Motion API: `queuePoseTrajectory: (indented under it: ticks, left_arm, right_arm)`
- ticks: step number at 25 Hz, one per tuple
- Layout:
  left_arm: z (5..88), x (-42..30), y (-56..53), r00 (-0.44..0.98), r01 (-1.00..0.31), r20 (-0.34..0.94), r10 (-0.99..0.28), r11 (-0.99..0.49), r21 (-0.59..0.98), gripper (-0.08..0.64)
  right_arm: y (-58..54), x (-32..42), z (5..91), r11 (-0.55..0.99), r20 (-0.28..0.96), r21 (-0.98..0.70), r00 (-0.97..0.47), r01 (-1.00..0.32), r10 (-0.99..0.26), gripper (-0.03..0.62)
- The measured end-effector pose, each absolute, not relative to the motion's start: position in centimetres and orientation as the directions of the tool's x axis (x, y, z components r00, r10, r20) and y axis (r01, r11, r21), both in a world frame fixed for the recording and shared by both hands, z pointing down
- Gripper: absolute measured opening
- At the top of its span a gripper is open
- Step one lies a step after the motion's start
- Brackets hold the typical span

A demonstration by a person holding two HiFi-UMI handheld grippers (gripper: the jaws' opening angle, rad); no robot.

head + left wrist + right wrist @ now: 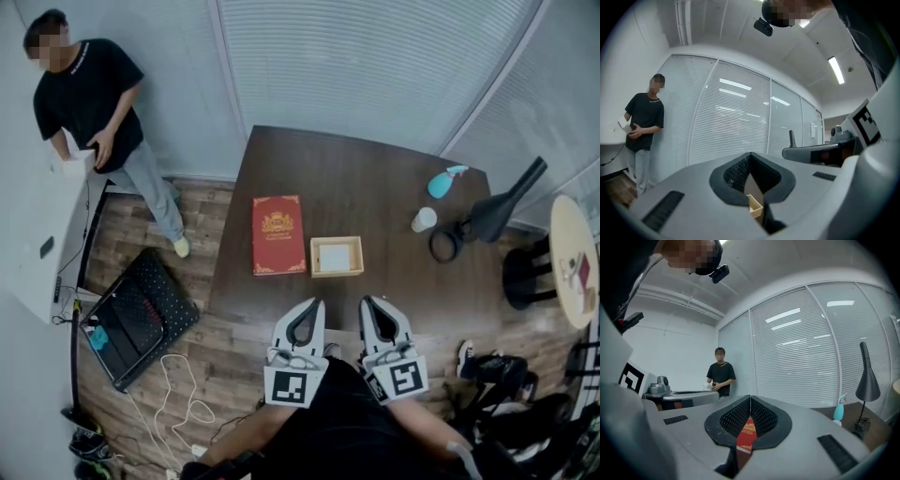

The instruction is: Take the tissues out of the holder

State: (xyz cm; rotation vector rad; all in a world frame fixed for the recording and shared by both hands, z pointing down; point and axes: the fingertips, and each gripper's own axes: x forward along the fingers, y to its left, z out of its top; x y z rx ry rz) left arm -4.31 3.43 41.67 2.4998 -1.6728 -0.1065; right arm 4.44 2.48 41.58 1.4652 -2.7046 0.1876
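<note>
**Both grippers clenched and empty short of the tissue holder**

Head view: a dark wooden table [375, 187] carries a red book [278, 234] and, just beside it on the right, the open wooden holder [337, 241]. The white tissues [335, 258] lie flat inside the holder. Farther right stand a white cup [424, 219], a teal spray bottle [443, 181] and a black desk lamp [497, 214].

The left gripper [309, 306] and right gripper [373, 303] hover side by side over the table's near edge, pointing towards the holder and apart from it.

Left gripper view: the left gripper [750, 157] has its jaws closed tip to tip with nothing between them. A corner of the holder [755, 206] shows through the gap below the tips.

Right gripper view: the right gripper [750, 400] is likewise clenched on nothing. The red book [747, 434] is visible beyond the jaws.

A person [94, 103] in a black shirt stands by the blinds, well apart from the table.
</note>
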Motion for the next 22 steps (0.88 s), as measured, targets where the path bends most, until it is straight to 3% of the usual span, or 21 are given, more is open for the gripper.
queuePoseTrajectory:
  ticks: [9,22]
  left_arm:
    - [42.4,-6.3,1.7,0.306,-0.940,0.023,-0.952,-0.298,0.164,-0.002]
    - [43.0,-9.0,-3.5,0.356,-0.922,0.025,-0.934,-0.347,0.169,-0.002]
  right_arm:
    - [-0.9,4.7,43.4,0.564,0.142,-0.158,-0.584,-0.811,-0.799,0.010]
    - [-8.4,1.2,58.2,0.530,0.477,-0.175,-0.542,-0.830,-0.692,0.023]
